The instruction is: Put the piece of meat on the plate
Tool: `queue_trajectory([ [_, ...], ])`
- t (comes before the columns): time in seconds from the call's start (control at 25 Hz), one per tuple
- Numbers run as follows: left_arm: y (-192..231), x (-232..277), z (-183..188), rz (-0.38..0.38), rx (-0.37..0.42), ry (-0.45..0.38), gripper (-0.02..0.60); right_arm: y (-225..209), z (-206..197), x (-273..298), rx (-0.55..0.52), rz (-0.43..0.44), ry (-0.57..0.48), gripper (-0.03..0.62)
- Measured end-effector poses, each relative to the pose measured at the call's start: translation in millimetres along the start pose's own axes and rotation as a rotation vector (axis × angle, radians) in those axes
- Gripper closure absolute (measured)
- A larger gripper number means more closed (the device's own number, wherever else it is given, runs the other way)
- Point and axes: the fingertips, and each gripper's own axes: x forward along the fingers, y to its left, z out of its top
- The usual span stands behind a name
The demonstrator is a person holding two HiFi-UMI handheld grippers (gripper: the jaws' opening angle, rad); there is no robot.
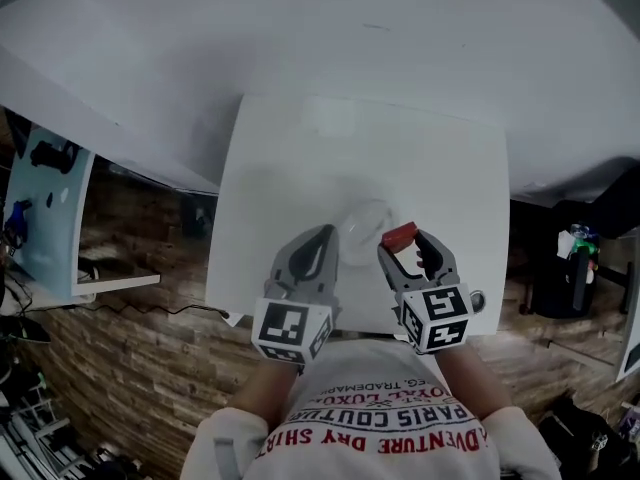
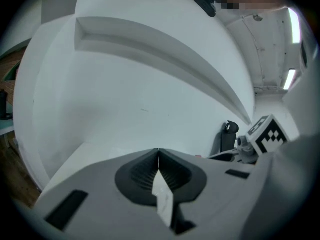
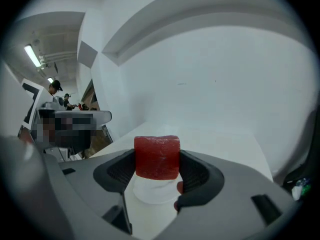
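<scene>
A red block of meat is clamped between the jaws of my right gripper; in the head view the meat shows at that gripper's tip. A small white plate lies on the white table, just left of and below the meat; in the right gripper view the plate lies under the held meat. My left gripper hovers at the plate's left edge with its jaws pressed together and nothing between them.
The white table meets a white wall at the back. A wooden floor with cables lies to the left and a dark bin stands to the right. The right gripper's marker cube shows in the left gripper view.
</scene>
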Motion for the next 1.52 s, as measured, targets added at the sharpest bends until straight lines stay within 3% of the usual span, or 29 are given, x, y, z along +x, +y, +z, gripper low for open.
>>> queue_trajectory([
  [0.48,34.7,27.9,-85.2,-0.004,-0.073,0.188,0.574,-6.5,-84.4,81.0,-0.053,0.005,0.328,0.316],
  [0.84,49.8,23.3,-113.9,0.011,-0.101,0.257,0.574,2.1,-116.7,113.4,-0.087,0.08,0.493,0.316],
  [1.12,55.1,25.3,-121.9,0.021,-0.116,0.271,0.575,6.6,-122.6,123.5,-0.155,0.082,0.525,0.316],
  [1.52,63.8,23.9,-124.5,0.053,-0.121,0.279,0.574,4.8,-122.9,128.9,-0.079,0.102,0.461,0.316],
])
